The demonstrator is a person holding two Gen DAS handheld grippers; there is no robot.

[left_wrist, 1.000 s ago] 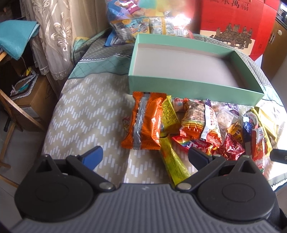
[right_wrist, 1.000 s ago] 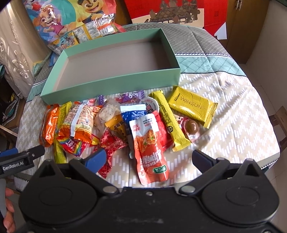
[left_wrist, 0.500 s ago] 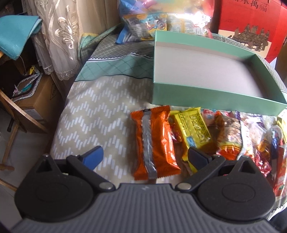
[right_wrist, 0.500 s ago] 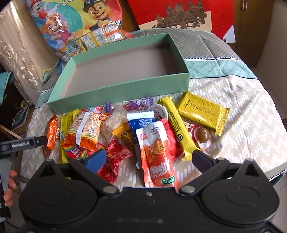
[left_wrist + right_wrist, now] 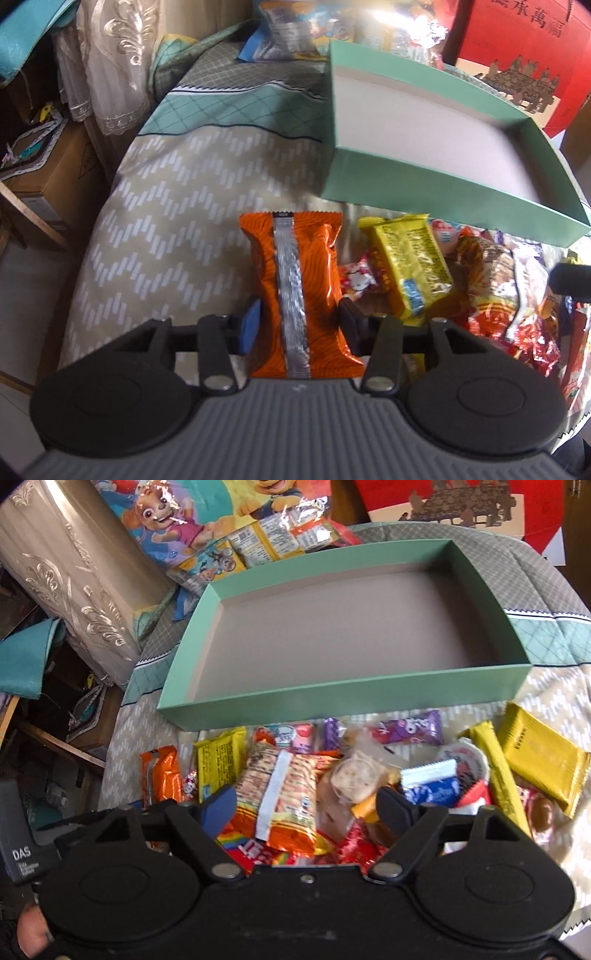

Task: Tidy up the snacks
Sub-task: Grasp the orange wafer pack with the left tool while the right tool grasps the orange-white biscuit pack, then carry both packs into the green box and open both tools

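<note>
Both cameras sit just behind their jaws, looking steeply down and forward over the snack pile. The left view hangs close above the orange foil packet with a silver seam (image 5: 299,291) between its jaws. The right view looks from farther right. Both share that packet (image 5: 162,775) and the shallow mint-green cardboard box (image 5: 436,192) (image 5: 343,698) beyond the jaws.

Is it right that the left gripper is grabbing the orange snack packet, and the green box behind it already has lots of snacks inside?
Not quite. The left gripper is closing around the orange snack packet, but the green box has nothing inside: only its bare grey floor shows. The right wrist view shows this best. The snacks all lie on the table in front of it.
</note>
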